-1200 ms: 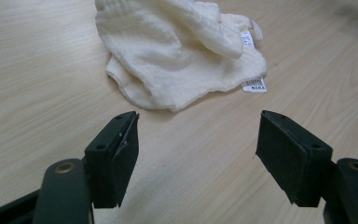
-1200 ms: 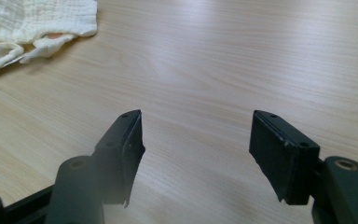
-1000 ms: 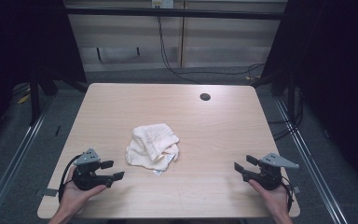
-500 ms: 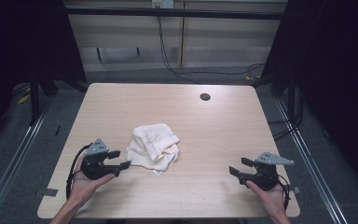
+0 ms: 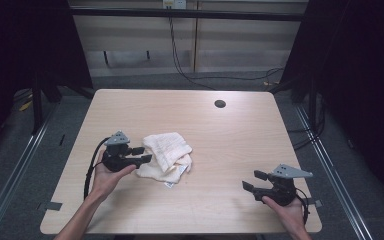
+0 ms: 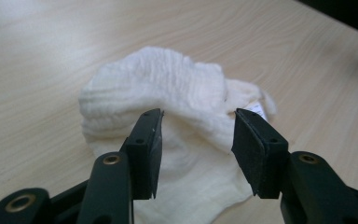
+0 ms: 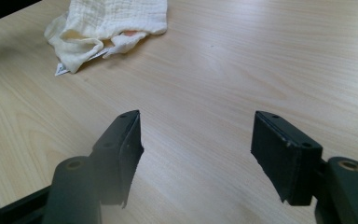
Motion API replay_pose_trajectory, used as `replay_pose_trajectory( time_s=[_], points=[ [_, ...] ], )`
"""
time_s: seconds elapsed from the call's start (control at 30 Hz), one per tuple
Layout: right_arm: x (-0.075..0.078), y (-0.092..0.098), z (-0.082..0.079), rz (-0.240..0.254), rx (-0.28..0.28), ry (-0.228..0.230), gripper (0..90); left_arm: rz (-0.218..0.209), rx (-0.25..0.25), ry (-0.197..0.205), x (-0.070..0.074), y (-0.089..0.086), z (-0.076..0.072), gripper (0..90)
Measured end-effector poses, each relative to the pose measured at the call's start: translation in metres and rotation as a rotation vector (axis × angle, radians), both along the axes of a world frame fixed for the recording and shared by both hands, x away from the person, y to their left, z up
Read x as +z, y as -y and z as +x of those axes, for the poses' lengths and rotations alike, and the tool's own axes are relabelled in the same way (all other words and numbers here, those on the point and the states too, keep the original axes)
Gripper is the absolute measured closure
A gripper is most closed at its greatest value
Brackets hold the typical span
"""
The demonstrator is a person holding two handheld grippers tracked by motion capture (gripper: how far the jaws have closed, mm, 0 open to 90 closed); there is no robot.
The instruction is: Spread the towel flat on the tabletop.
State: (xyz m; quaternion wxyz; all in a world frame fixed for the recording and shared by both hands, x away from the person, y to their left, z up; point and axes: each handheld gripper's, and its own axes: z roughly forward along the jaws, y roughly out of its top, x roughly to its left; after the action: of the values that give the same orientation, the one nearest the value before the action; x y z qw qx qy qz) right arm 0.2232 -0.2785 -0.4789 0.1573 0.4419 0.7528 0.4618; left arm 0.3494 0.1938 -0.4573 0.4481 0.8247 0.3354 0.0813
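A crumpled cream-white cloth (image 5: pixel 167 156) lies a little left of the table's middle, with a small white label at its near edge. My left gripper (image 5: pixel 144 154) is open at the cloth's left edge. In the left gripper view the cloth (image 6: pixel 177 121) bulges between the two black jaws of that gripper (image 6: pixel 196 140), which stand apart around its near fold. My right gripper (image 5: pixel 252 181) rests open near the front right corner, well away from the cloth. The right gripper view has the cloth (image 7: pixel 112 21) far off beyond that gripper (image 7: pixel 196 149), with bare wood between the jaws.
The light wooden table (image 5: pixel 240 145) has a round dark cable hole (image 5: pixel 220 104) at the back right. A black frame and cables stand behind the table. Dark floor rails run along both sides.
My left gripper has moved forward and right from the front left area up to the cloth's left edge. My right gripper has shifted slightly nearer the front edge.
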Motion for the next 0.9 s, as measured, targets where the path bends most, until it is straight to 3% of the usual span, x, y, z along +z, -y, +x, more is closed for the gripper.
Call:
replay_pose_trajectory(
  time_s=[0.03, 0.13, 0.3, 0.37, 0.47, 0.53, 0.6, 0.67, 0.9],
  points=[
    [0.0, 0.0, 0.0, -0.001, 0.002, -0.004, 32.9, -0.011, -0.001, -0.013, -0.002, -0.001, 0.003, 52.1],
    [-0.001, 0.0, 0.002, -0.007, 0.002, -0.009, 32.8, 0.003, 0.001, -0.004, -0.001, -0.002, 0.009, 50.4],
    [-0.002, -0.001, 0.002, -0.01, 0.003, -0.013, 32.0, -0.035, 0.016, 0.003, 0.003, -0.005, 0.018, 43.7],
    [-0.003, -0.001, 0.002, -0.011, 0.007, -0.017, 31.6, -0.018, 0.041, 0.002, 0.001, -0.003, 0.023, 39.1],
    [-0.003, -0.001, 0.002, -0.005, 0.017, -0.024, 31.2, 0.004, 0.05, -0.03, -0.017, 0.002, 0.027, 37.6],
    [-0.003, -0.002, 0.002, -0.009, 0.025, -0.022, 30.7, 0.079, 0.025, -0.045, -0.028, 0.008, 0.028, 37.5],
    [-0.004, -0.002, 0.003, -0.011, 0.031, -0.027, 30.5, 0.103, 0.014, -0.046, -0.031, 0.011, 0.028, 40.4],
    [-0.005, -0.003, 0.003, -0.013, 0.034, -0.029, 30.2, 0.114, -0.009, -0.039, -0.031, 0.014, 0.027, 50.4],
    [-0.004, -0.004, 0.003, -0.024, 0.032, -0.027, 29.3, 0.152, -0.045, -0.044, -0.04, 0.018, 0.025, 71.3]
  ],
)
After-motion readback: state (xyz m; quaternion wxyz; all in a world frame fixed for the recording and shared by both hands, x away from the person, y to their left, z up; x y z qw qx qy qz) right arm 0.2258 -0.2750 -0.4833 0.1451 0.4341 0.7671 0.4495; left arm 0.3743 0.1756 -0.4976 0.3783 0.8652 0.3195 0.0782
